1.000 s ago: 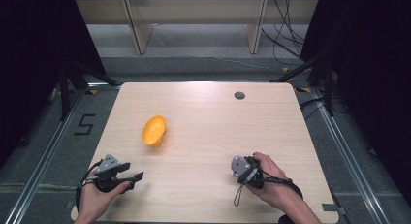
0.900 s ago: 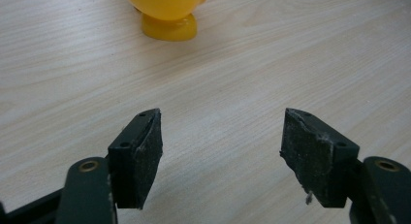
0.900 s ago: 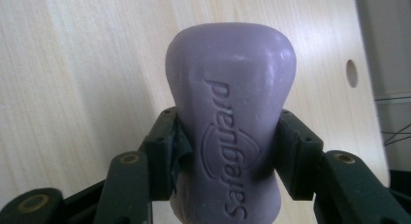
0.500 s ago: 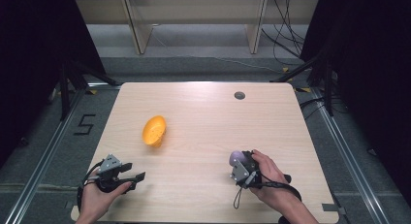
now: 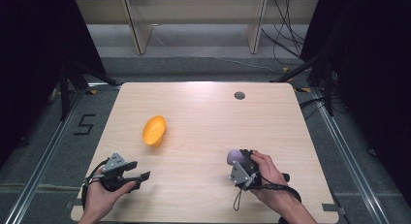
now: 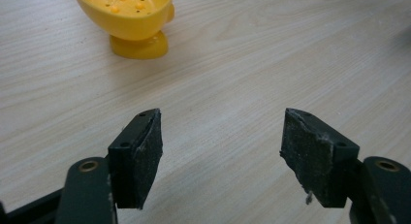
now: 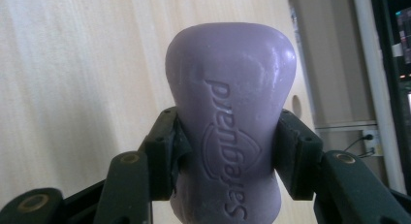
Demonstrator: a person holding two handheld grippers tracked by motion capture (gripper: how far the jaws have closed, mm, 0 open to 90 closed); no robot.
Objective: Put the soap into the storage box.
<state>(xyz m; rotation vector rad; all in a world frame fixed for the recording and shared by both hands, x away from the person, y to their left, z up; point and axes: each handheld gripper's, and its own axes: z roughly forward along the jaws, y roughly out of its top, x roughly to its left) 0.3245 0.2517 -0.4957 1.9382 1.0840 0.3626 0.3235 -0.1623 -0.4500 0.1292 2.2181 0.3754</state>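
Note:
A yellow soap dish (image 5: 154, 131) lies tipped on the wooden table (image 5: 203, 112), left of centre; in the left gripper view the yellow soap dish (image 6: 128, 18) stands on its foot just ahead. My left gripper (image 5: 140, 176) rests near the front left corner, open, and between its pads (image 6: 138, 153) there is only bare wood. My right gripper (image 5: 235, 158) is at the front right, shut on a purple bar of soap (image 5: 234, 156). In the right gripper view the purple soap (image 7: 230, 122) stands between both jaws, its stamped lettering facing the camera.
A small dark round hole (image 5: 239, 95) sits in the table near its far edge. Shelving legs (image 5: 135, 30) and cables (image 5: 286, 40) stand on the floor behind the table. A floor mark shaped like a 5 (image 5: 85, 124) lies left of the table.
My right hand has shifted slightly with the soap held in the gripper. The left gripper and the yellow dish stay where they were.

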